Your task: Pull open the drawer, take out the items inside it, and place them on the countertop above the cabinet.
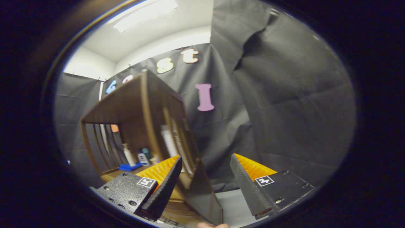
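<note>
Gripper (205, 177) tilted, fingers spread wide apart, gripping nothing; fingertip (212, 225) at base

A staged recording booth set up indoors, not a lived-in home. Creased black cloth (284, 104) hangs as the walls on all sides, pinned along its top edge. Above the cloth show a plain white wall and a white ceiling with a long bright strip light (144, 14). Inside the booth stands a brown wooden cabinet with slatted sides (139, 107), tilted in this wide-angle view. On a wooden surface within it sit small household items: a white bottle (128, 154) and a small container on a blue tray (130, 167). A pale grey floor or table surface (232, 202) lies below the cloth.
</note>
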Tool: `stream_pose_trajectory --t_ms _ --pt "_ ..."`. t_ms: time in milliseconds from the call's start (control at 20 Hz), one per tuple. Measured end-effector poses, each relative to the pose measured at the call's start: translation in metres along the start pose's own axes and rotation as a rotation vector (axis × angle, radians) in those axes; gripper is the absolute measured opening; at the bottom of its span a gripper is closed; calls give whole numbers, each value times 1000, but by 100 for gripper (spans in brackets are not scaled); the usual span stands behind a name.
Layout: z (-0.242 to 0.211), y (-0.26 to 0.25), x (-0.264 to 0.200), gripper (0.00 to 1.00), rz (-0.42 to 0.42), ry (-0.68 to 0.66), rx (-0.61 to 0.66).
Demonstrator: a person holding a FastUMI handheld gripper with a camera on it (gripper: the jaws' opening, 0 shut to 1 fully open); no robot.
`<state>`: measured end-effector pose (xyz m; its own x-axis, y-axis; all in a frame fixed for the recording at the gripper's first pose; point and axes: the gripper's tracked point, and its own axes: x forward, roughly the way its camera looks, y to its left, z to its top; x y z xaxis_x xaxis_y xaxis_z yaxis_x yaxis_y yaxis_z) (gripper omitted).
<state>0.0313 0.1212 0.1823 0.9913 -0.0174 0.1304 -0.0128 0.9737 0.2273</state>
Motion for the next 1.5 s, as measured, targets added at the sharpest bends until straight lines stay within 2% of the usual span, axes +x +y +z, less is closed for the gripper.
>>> stream_pose_trajectory --t_ms 150,250,450,600,950,1150,1500 --pt "61 87 -19 99 -26 -76 -132" --pt "77 134 -43 99 -23 -99 -156" --pt "87 211 -75 99 36 -106 -148" --pt "83 248 -79 99 85 -100 -153" --pt "47 292 -68 99 123 -75 -172" --pt "23 299 -61 99 111 -81 -142" --pt "-53 301 -36 99 95 -16 -83"
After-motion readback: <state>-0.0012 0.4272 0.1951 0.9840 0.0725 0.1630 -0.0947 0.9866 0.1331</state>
